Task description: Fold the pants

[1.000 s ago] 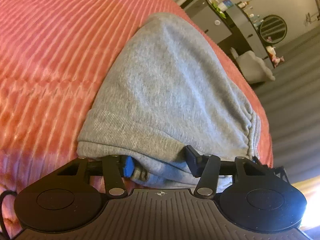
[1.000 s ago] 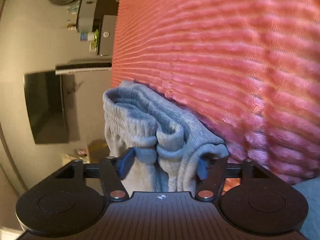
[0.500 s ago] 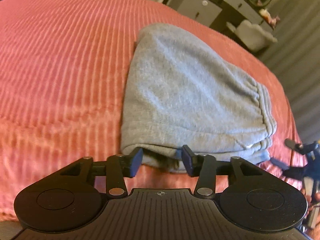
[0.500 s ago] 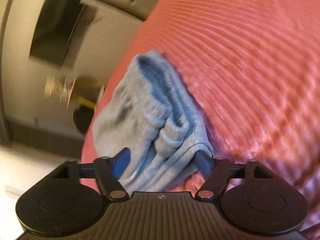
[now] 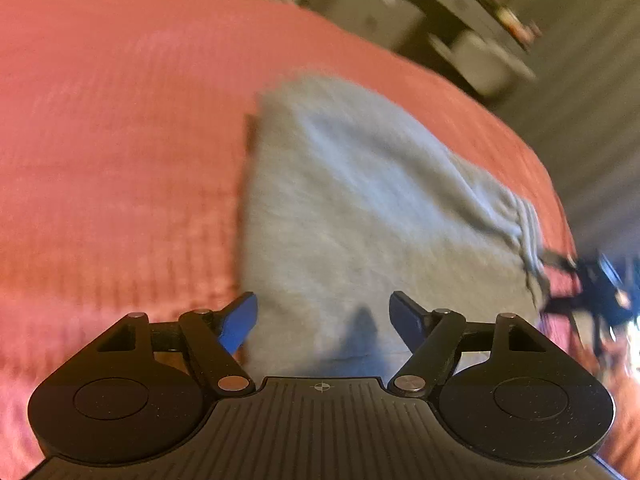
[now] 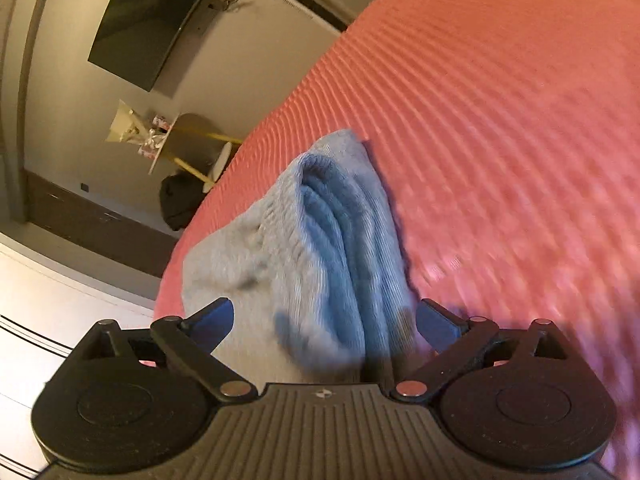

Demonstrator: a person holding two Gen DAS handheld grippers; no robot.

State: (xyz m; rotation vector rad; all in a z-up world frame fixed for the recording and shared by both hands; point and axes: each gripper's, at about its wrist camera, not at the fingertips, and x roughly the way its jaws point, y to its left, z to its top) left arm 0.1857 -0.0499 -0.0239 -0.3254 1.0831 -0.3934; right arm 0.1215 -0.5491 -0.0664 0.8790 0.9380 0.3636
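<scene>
The grey pants point(image 5: 360, 208) lie folded into a compact stack on the red ribbed bedspread point(image 5: 120, 140). My left gripper point(image 5: 324, 320) is open over the near edge of the stack, holding nothing. In the right wrist view the stacked waistband end of the pants point(image 6: 320, 248) lies between the fingers of my right gripper point(image 6: 324, 320), which is open and holds nothing. The right gripper also shows in the left wrist view point(image 5: 592, 292), just off the waistband end at the bed's right edge.
The bedspread point(image 6: 500, 120) extends far around the stack. A dark dresser point(image 5: 440, 12) stands beyond the bed. In the right wrist view a wall TV point(image 6: 152, 20), a small round table point(image 6: 188, 140) and a dark bag point(image 6: 180, 200) stand off the bed's edge.
Both grippers have opened and let go of the pants. The stack now lies flat on the bedspread. Both grippers have drawn back a little and turned.
</scene>
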